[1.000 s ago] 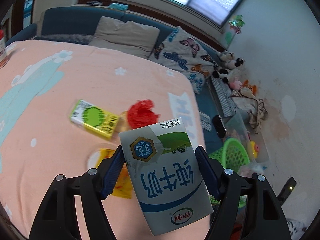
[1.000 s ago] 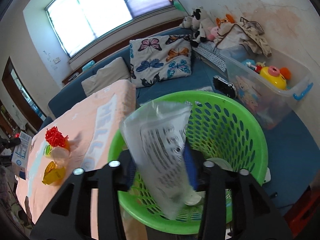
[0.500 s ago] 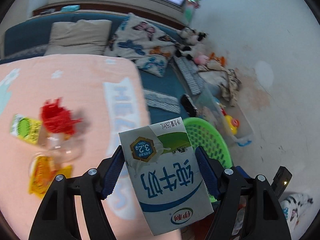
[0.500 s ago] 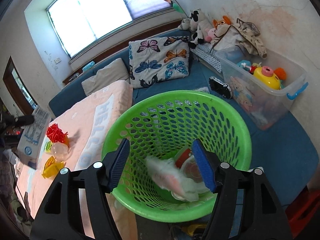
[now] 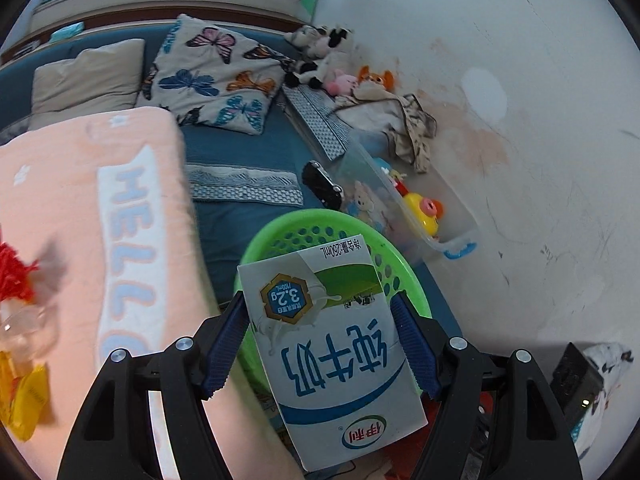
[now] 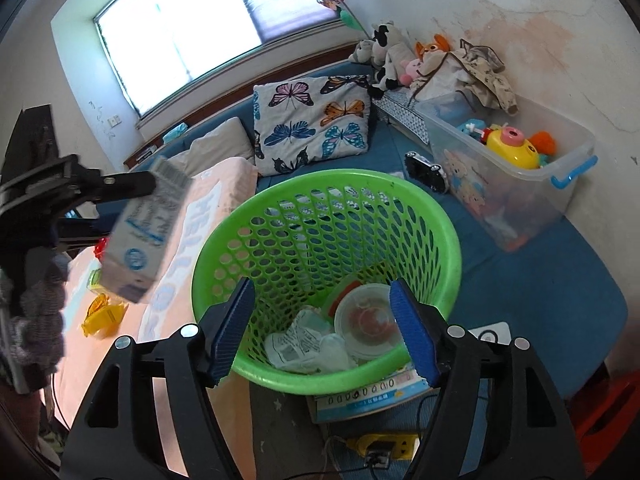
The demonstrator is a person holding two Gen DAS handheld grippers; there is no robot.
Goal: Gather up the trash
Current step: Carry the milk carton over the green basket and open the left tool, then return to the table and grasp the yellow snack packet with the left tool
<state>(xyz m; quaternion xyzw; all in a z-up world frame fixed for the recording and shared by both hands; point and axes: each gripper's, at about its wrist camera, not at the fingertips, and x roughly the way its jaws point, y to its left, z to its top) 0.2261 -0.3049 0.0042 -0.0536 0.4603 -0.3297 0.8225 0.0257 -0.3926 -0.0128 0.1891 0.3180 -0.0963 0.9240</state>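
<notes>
The left gripper [image 5: 320, 340] is clamped on the milk carton [image 5: 328, 344], low centre of frame, just short of the green basket [image 6: 224, 248]. The right gripper [image 6: 322, 328] hangs wide open, holding nothing. Next: carry the carton over the rim and let go.

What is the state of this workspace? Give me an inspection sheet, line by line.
Surface: peach "HELLO" blanket covering the table.
Job's things: white-and-blue milk carton held beside the green perforated plastic basket; inside the basket, a crumpled clear wrapper and a round clear lid.
Clutter: red shredded bundle, yellow wrappers on the blanket.
Grippers: left gripper clamps the carton; right gripper open and empty above the basket.
Cables: yellow power strip with cords on the floor.
Surroundings: butterfly cushion, clear toy bin, plush toys, blue sofa.
</notes>
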